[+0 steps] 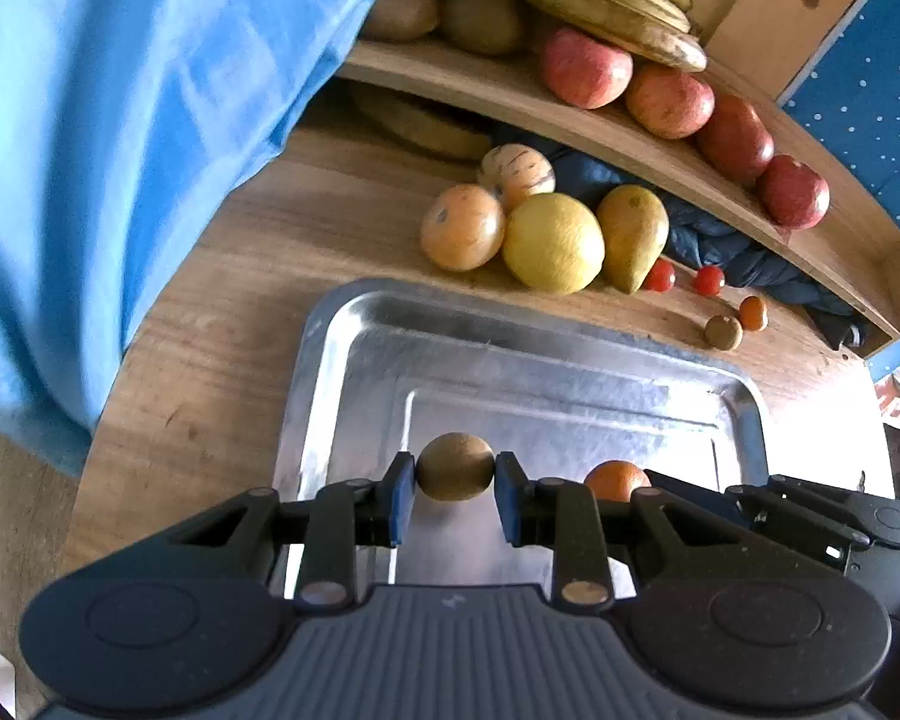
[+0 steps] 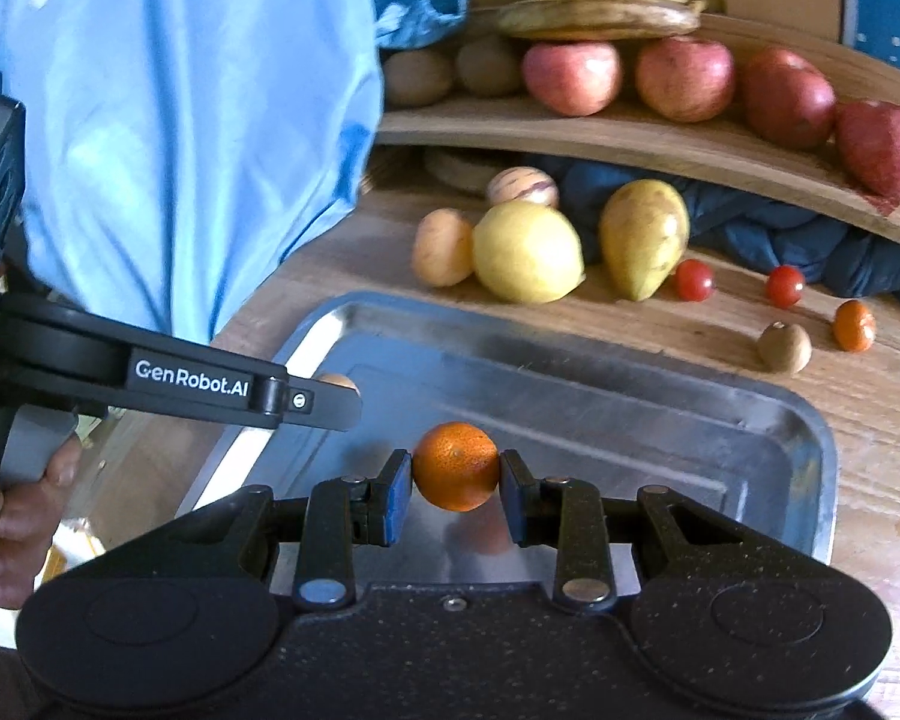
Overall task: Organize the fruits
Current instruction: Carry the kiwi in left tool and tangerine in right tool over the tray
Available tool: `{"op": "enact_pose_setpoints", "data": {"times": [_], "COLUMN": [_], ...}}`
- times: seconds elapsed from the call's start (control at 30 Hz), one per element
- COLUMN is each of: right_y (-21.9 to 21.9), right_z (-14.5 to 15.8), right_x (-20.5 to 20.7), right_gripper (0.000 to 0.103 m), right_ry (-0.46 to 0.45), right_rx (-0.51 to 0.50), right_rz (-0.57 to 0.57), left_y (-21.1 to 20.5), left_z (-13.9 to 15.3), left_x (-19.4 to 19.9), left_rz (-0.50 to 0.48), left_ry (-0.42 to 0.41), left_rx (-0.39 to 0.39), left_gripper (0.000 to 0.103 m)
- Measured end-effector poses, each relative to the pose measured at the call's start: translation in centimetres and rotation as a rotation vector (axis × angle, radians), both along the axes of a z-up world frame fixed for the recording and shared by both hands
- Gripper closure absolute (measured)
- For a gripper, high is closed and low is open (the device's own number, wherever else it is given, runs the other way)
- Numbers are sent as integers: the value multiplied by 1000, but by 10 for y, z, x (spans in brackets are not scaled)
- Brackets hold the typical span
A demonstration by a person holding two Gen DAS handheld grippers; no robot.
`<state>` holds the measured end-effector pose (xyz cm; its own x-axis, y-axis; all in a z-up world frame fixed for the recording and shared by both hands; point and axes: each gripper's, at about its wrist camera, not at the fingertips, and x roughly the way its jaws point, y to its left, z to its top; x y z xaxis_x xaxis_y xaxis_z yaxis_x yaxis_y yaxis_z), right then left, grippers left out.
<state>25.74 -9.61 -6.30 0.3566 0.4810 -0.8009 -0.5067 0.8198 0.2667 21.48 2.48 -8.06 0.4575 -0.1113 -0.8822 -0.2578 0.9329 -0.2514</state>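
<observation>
My left gripper (image 1: 455, 471) is shut on a small brown round fruit (image 1: 455, 467) and holds it over the metal tray (image 1: 354, 354). My right gripper (image 2: 457, 473) is shut on a small orange (image 2: 457, 467) over the same tray (image 2: 810, 450). The orange (image 1: 617, 479) and right gripper also show at the right of the left wrist view. The left gripper's arm (image 2: 210, 387) crosses the left of the right wrist view. Behind the tray lie a lemon (image 1: 553, 242), a pear (image 1: 633, 236), a peach-coloured fruit (image 1: 462, 227) and a striped fruit (image 1: 517, 171).
Two cherry tomatoes (image 2: 693, 279), a small brown fruit (image 2: 784, 347) and a small orange fruit (image 2: 854, 325) lie on the wooden table right of the pear. A curved wooden shelf (image 2: 630, 141) holds apples (image 2: 684, 78), bananas (image 2: 600, 0) and kiwis. Blue cloth (image 2: 180, 120) hangs at left.
</observation>
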Motion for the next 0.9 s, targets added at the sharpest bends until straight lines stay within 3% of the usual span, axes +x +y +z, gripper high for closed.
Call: {"op": "enact_pose_setpoints", "data": {"times": [0.5,0.9], "right_y": [8,5], "right_z": [-7,-14], "right_x": [-35,-46], "right_gripper": [69,69], "right_ry": [40,59], "right_rx": [3,-19], "right_rz": [183,214], "left_y": [-6,-12], "left_z": [-8,-11], "left_x": [-53,-69], "left_rz": [111,149], "left_ry": [36,49], "left_rx": [5,12], "left_gripper": [72,72]}}
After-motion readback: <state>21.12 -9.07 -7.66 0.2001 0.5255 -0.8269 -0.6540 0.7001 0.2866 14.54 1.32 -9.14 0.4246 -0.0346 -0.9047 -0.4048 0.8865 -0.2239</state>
